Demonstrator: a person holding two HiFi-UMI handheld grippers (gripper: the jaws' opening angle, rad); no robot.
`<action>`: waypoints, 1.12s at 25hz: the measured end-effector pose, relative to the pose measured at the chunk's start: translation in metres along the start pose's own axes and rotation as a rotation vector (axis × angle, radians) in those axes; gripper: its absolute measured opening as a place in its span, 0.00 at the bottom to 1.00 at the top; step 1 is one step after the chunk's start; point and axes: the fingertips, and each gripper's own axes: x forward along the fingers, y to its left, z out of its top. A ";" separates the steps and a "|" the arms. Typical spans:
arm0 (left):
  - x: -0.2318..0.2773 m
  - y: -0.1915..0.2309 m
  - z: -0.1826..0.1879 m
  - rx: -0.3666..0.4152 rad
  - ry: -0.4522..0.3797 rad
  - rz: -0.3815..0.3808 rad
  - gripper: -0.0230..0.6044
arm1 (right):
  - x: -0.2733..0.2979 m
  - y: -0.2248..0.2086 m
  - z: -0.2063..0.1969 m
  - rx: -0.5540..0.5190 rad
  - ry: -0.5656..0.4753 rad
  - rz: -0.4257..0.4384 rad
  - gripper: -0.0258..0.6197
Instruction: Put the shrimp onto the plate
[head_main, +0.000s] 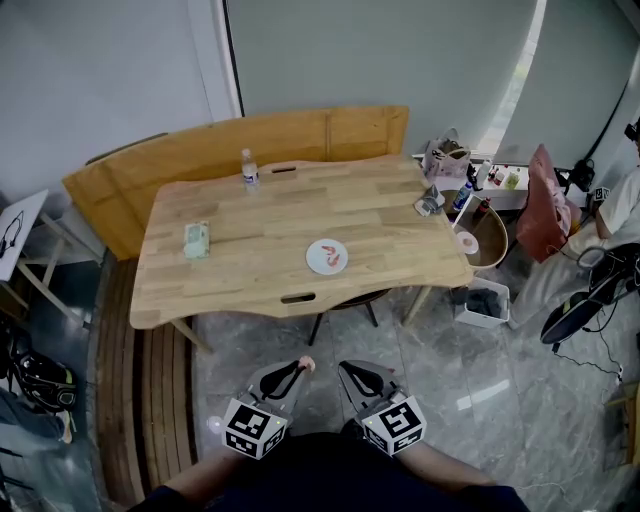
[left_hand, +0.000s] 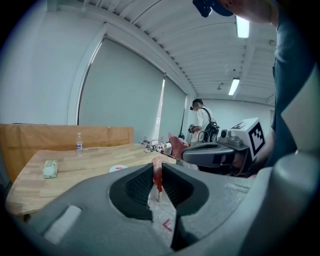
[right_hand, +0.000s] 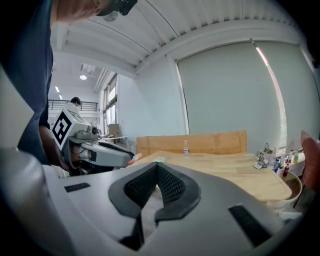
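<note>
Counter (head_main: 240, 275) of pale wood on grey tiled floor (head_main: 480, 370), with a wooden bench (head_main: 200, 150) and a blind-covered window beyond. It carries one plate (head_main: 318, 264) near the near edge, holding one shrimp (head_main: 335, 260); one bottle (head_main: 249, 168) at the far side; and one green packet (head_main: 196, 240) at the left. Left claw (head_main: 298, 369) pinches a second shrimp (left_hand: 157, 176), well short of the counter. Right claw (right_hand: 156, 172) is closed and empty.
</note>
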 end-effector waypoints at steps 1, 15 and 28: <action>0.003 -0.001 0.002 0.000 0.000 0.003 0.13 | -0.002 -0.005 0.001 0.001 -0.001 0.001 0.05; 0.043 -0.026 0.011 -0.005 0.014 0.112 0.13 | -0.031 -0.056 -0.003 0.002 0.010 0.099 0.05; 0.068 -0.013 0.018 0.014 0.001 0.112 0.13 | -0.012 -0.079 0.000 -0.005 -0.008 0.097 0.05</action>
